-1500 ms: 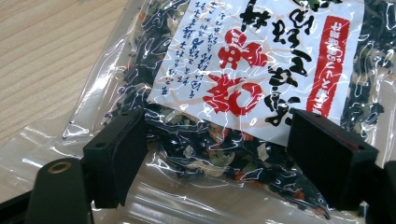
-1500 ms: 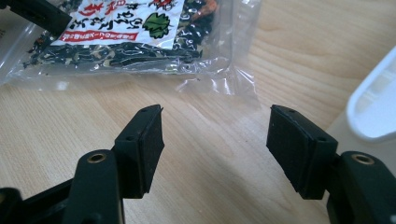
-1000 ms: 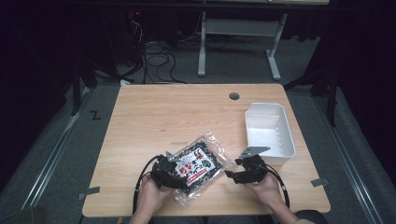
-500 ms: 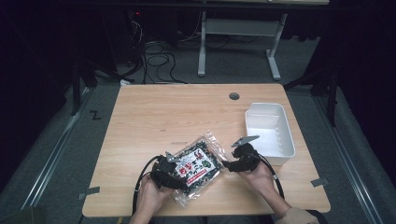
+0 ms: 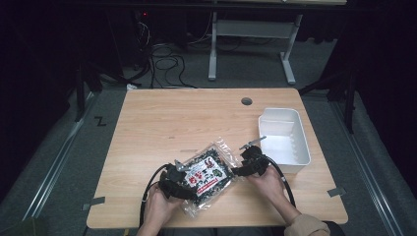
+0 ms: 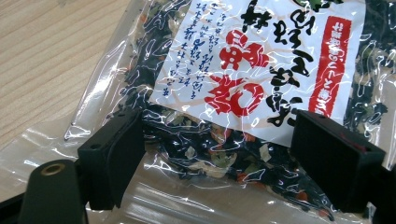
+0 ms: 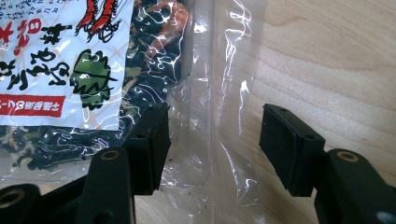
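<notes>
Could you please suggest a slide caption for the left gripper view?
Open left gripper poised over a clear bag of dried seaweed mix lying on the wooden table.

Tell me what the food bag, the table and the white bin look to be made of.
Food bag: thin clear plastic film, glossy; it crinkles and throws glare over the dark dried contents. Table: wood or wood-look laminate, matte, with visible grain. White bin: probably moulded plastic, smooth, with rounded corners.

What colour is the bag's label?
White label with black and red print, clearest in the left gripper view.
</notes>
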Demonstrator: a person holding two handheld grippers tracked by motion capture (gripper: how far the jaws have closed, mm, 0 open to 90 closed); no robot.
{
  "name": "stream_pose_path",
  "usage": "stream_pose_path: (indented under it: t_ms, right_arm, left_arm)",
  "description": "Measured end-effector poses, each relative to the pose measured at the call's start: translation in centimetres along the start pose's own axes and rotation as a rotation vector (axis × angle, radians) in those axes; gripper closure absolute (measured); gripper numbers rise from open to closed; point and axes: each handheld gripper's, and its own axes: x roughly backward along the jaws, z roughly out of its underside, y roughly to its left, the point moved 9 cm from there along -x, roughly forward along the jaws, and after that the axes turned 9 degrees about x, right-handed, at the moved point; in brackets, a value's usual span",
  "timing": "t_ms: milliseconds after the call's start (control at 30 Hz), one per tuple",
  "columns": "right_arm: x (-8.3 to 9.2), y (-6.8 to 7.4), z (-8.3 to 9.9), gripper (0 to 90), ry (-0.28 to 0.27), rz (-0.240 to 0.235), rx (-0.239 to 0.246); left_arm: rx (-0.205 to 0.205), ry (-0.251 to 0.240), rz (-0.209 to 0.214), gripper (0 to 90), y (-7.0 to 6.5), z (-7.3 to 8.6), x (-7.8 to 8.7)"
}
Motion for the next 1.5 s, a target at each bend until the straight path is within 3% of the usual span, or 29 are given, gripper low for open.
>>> stream_pose_path:
  t_ms: [100,400,600,800,1133,1300,1500]
  right_arm:
    - [-0.1,0.1,0.0,45.0,0.001,-0.011,0.006]
    - [0.0,1.1,0.3,66.6,-0.003,-0.082,-0.001]
    - [0.1,1.1,0.4,76.2,-0.013,-0.083,0.000]
    - [0.3,1.3,0.3,82.1,-0.032,-0.038,0.064]
    - [0.8,1.5,0.2,87.5,-0.059,0.003,0.123]
    - [1.7,1.6,0.2,87.9,-0.072,0.008,0.128]
    - [3.3,1.5,-0.2,88.6,-0.126,0.017,0.153]
  left_arm:
    - [0.001,-0.002,0.000,17.9,0.0,0.0,0.0]
    - [-0.011,-0.006,-0.007,17.9,-0.1,-0.1,0.0]
    - [-0.011,-0.004,-0.004,18.0,-0.1,-0.1,-0.1]
    - [-0.008,-0.004,-0.003,18.0,-0.1,-0.1,-0.1]
    - [-0.002,-0.018,0.005,19.1,-0.2,-0.1,-0.1]
    - [0.007,-0.026,0.017,19.6,-0.2,-0.2,-0.1]
    - [0.008,-0.031,0.035,20.5,-0.7,-0.2,-0.1]
